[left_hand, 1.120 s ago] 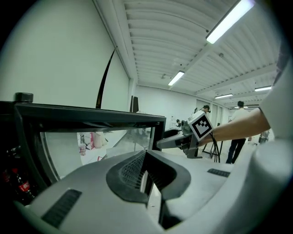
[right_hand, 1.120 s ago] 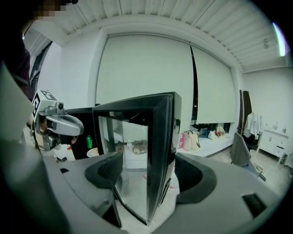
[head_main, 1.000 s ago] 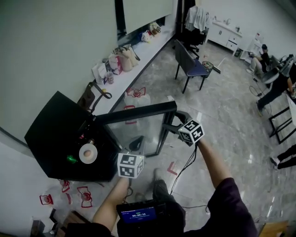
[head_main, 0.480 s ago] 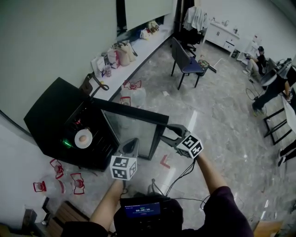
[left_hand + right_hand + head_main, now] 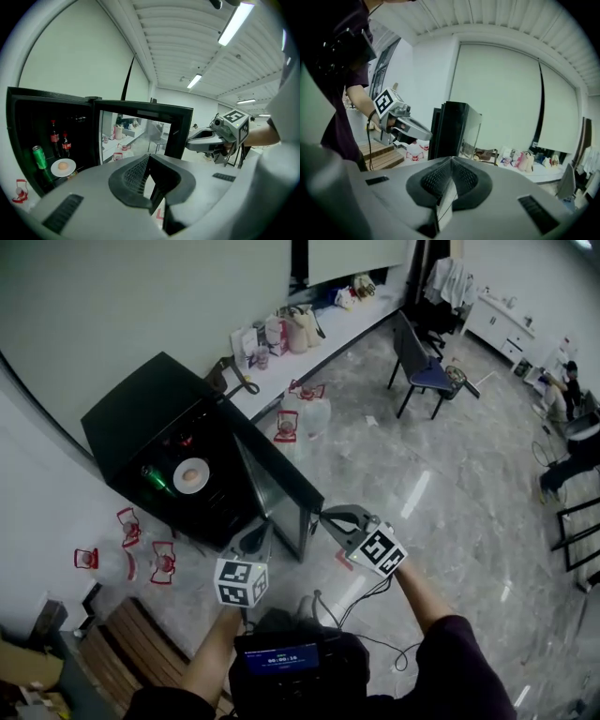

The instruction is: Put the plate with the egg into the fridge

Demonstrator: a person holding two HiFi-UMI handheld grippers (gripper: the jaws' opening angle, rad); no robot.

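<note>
The black fridge point(image 5: 141, 442) stands with its glass door point(image 5: 281, 498) swung open. A white plate point(image 5: 191, 475) with a brown egg point(image 5: 190, 478) lies on a shelf inside it, beside a green can point(image 5: 153, 479). In the left gripper view the plate point(image 5: 63, 167) lies below two cola bottles point(image 5: 55, 137). My left gripper point(image 5: 259, 532) is shut and empty, in front of the door's free edge. My right gripper point(image 5: 326, 514) hangs just right of the door; its jaws have just been closing, with nothing between them. Each gripper view shows the other gripper: the right gripper point(image 5: 199, 140) and the left gripper point(image 5: 423, 136).
Water jugs with red handles point(image 5: 127, 554) stand on the floor left of the fridge, more jugs point(image 5: 300, 418) behind it. A wooden platform point(image 5: 122, 643) lies at lower left. A long counter with bags point(image 5: 291, 329) runs along the wall. A blue chair point(image 5: 427, 376) and people point(image 5: 567, 395) are far right.
My right gripper has come off the door's top edge and drawn back. Both grippers have pulled away from the fridge. The door stands at a narrower angle in view.
</note>
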